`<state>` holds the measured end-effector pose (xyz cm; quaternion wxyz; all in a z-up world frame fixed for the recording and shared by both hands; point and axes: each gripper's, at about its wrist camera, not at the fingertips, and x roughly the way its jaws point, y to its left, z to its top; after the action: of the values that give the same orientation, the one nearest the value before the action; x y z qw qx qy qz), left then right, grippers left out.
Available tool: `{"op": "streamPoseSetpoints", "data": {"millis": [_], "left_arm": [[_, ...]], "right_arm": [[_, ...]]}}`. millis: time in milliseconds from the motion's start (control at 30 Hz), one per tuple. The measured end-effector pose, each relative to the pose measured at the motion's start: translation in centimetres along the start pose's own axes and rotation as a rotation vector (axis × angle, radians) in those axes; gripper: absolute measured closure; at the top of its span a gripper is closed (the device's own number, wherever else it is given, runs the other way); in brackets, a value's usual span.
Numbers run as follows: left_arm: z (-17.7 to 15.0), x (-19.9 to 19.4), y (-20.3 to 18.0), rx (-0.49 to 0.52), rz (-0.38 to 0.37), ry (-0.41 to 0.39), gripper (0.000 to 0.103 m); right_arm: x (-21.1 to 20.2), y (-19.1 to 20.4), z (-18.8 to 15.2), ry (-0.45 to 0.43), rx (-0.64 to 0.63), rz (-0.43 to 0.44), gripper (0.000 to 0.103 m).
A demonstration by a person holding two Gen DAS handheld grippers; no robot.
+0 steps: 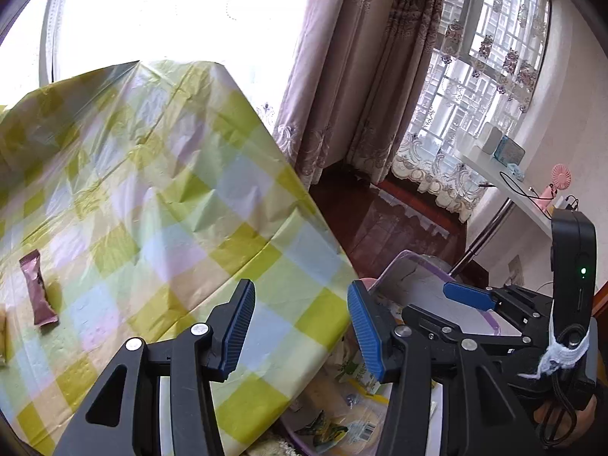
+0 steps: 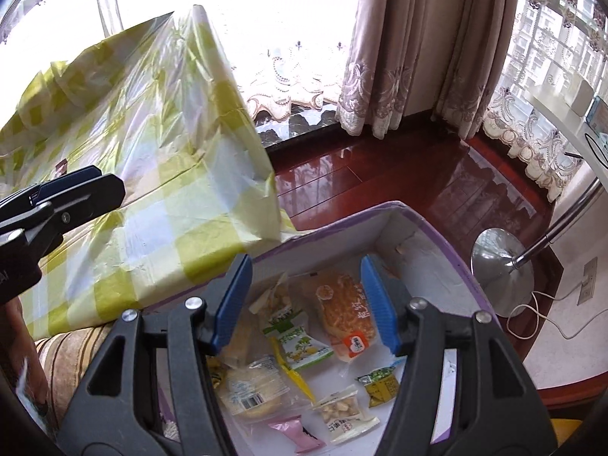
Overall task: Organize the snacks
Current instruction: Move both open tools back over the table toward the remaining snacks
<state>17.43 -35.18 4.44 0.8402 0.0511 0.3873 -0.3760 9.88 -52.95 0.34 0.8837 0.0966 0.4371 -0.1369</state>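
Right gripper (image 2: 306, 300) hung over the purple-rimmed box (image 2: 448, 250), jaws parted, nothing between them. Below lay snack packets, among them a bread packet (image 2: 344, 313) and a pink packet (image 2: 294, 431). Left gripper (image 1: 302, 326), jaws apart and empty, stood above the checked tablecloth (image 1: 159, 190); a brown snack bar (image 1: 38, 288) lay farther left on it.

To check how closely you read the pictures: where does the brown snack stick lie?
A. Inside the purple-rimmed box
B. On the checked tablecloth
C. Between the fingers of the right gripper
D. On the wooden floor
B: in the left wrist view the brown snack stick lies flat on the checked tablecloth, away from the purple-rimmed box that holds the other packets.
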Motion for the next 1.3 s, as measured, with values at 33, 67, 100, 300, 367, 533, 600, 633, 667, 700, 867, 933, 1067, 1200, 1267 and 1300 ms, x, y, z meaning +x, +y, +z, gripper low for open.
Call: {"op": "streamPoseSetpoints", "data": {"millis": [33,67,100,300,367,533,600,633,667,700,867,933,1067,1200,1267,1300], "left_arm": [[-0.3,-0.4,0.8,-0.012,0.013,-0.002,0.051],[-0.6,-0.8,1.6,-0.024,0.034,-0.005,0.051],[-0.9,-1.2,2.4,-0.037,0.055,-0.009,0.051],[-2.9,-4.4,8.2,-0.145,0.143,-0.034,0.051],[-3.6,-5.6,9.9,-0.170,0.167,-0.044,0.051],[-6.0,-8.7,14.2,-0.253,0.254,-0.061,0.051],[-7.0,-10.2,15.7,-0.276,0.293,-0.067,0.050],[-7.5,-11.0,16.4,-0.285,0.316,-0.070,0.048],[-7.9,-11.8,17.0,-0.292,0.338,-0.074,0.047],[-8.4,-12.5,17.7,-0.302,0.357,-0.079,0.045],[-10.7,-15.4,21.6,-0.365,0.434,-0.081,0.038],[-11.6,-16.4,23.1,-0.379,0.459,-0.074,0.032],[-12.7,-18.0,26.1,-0.398,0.507,-0.059,0.025],[-13.5,-18.9,28.8,-0.376,0.533,-0.024,0.021],[-13.7,-18.8,29.8,-0.338,0.537,0.009,0.020],[-13.8,-18.6,30.2,-0.316,0.544,0.028,0.020]], "right_arm": [[0.0,0.8,0.0,0.000,-0.012,0.011,0.036],[0.0,1.5,0.0,-0.001,-0.022,0.022,0.033],[-0.1,2.3,0.0,-0.001,-0.031,0.033,0.032],[-0.3,6.7,0.3,-0.011,-0.072,0.078,0.021],[-0.5,8.3,0.4,-0.020,-0.090,0.078,0.017],[-0.9,12.1,0.8,-0.033,-0.139,0.116,0.014],[-0.8,13.7,1.0,-0.032,-0.157,0.134,0.012],[-0.8,14.5,1.0,-0.029,-0.163,0.143,0.012],[-0.7,15.2,1.0,-0.024,-0.170,0.154,0.012],[-0.6,15.9,1.0,-0.019,-0.177,0.162,0.012],[0.1,19.0,0.8,-0.005,-0.213,0.222,0.012],[0.1,20.3,0.7,-0.006,-0.236,0.228,0.012],[0.3,22.2,0.7,0.002,-0.259,0.258,0.012],[0.5,23.8,0.6,0.007,-0.293,0.267,0.012],[0.7,24.4,0.6,0.011,-0.307,0.268,0.012],[0.7,24.7,0.6,0.013,-0.310,0.271,0.012]]}}
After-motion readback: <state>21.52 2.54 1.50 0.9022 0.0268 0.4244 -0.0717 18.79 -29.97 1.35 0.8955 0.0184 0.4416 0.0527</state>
